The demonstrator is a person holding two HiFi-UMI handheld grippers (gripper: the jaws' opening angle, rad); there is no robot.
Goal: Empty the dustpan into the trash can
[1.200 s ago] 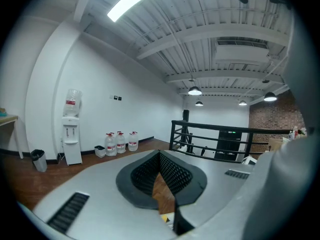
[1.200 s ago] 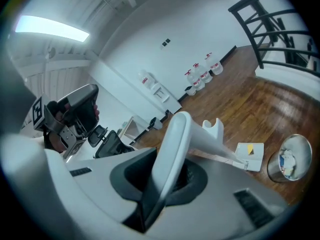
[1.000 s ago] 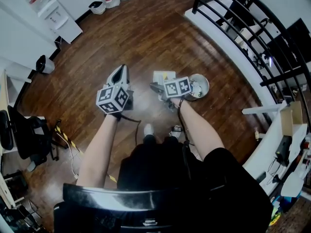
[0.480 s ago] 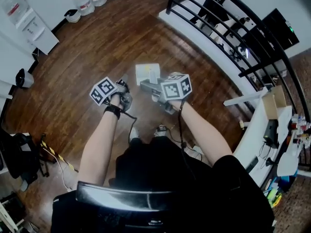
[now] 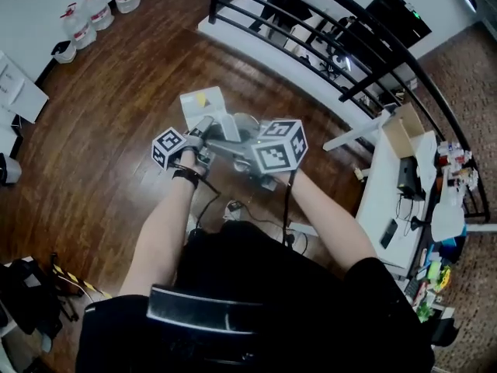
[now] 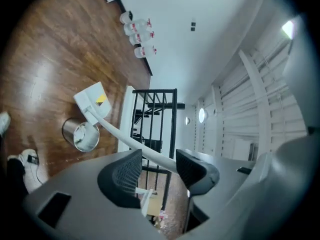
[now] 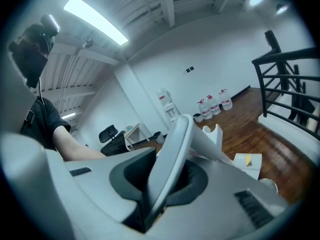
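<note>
**Long-handled dustpan held at one end, near the bin**

At centre-left of the head view, the left hand-held gripper [image 6: 157, 165] is opening. Its jaws stand loose around the handle [image 6: 125, 137] and grip nothing. Just right of it, the white dustpan [image 5: 200, 104] sits beside the trash can [image 5: 247, 123]. It looks like light, stiff plastic, likely to tip on its long shaft, and best held at two points. At centre, the right hand-held gripper [image 7: 160, 176] is clenched on the handle, forearm outstretched, pointing slightly downward.

Black short-sleeved shirt [image 5: 379, 298], apparently a dark wristband [image 5: 185, 176].
</note>
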